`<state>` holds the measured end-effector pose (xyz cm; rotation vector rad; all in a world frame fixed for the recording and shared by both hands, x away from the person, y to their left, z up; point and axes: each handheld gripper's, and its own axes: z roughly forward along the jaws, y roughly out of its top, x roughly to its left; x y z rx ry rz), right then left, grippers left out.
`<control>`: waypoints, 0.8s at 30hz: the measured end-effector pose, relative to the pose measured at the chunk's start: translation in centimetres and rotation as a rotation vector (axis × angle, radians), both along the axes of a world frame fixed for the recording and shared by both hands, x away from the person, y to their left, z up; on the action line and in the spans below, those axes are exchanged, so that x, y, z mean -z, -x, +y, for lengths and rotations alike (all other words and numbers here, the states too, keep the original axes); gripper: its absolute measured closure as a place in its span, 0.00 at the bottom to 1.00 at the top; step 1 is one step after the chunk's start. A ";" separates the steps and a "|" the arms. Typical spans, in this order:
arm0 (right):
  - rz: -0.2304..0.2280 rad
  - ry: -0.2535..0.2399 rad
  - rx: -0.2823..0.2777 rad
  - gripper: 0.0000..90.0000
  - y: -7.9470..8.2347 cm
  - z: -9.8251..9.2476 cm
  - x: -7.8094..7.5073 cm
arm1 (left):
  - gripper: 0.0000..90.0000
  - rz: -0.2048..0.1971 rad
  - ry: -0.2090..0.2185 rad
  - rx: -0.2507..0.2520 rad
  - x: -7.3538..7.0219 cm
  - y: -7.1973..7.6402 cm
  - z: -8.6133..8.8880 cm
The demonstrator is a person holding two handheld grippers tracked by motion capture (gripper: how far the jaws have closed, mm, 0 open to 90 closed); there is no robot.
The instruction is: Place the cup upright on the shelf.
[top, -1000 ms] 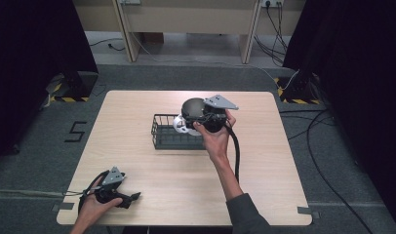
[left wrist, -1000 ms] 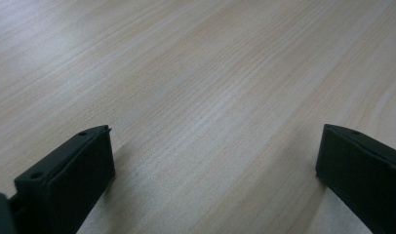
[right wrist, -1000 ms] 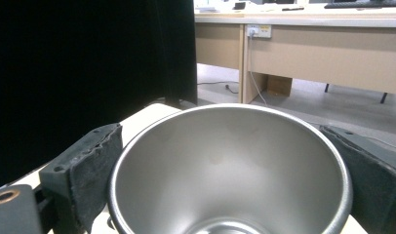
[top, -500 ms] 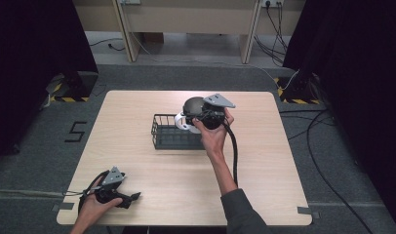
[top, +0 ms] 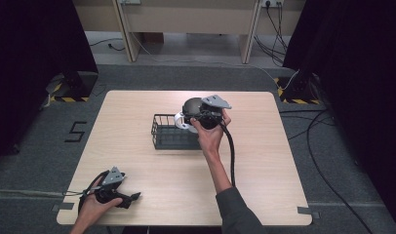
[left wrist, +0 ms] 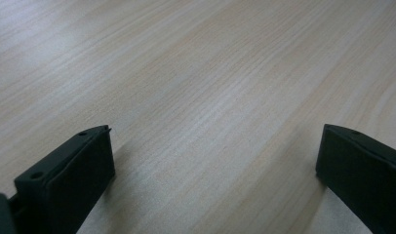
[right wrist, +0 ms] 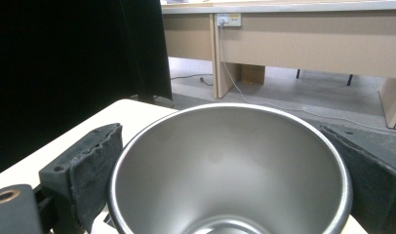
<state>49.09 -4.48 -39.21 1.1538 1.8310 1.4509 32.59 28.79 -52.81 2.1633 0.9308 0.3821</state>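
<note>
Gripping a round, smooth grey metal cup (right wrist: 230,170) between our right gripper's (top: 190,117) rough black jaws, we hold it over the black wire basket (top: 169,134); our left gripper (left wrist: 213,170) rests spread apart on pale woodgrain table (top: 264,161).

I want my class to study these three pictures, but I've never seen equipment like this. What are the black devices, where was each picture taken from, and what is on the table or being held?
A person holds a handheld black two-jaw gripper in each hand; each carries its own camera. The high view looks down on the pale wooden table. The left gripper rests near the table's front left corner; its own view shows open jaws over bare wood. The right gripper is raised at the black wire basket mid-table. Its view shows both jaws against the sides of a shiny steel cup, seen from above its rim.
</note>
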 end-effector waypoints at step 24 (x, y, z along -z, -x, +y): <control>0.006 0.003 0.048 0.07 -0.2 0.3 1.9 | 0.00 0.000 0.000 0.000 0.0 0.0 0.0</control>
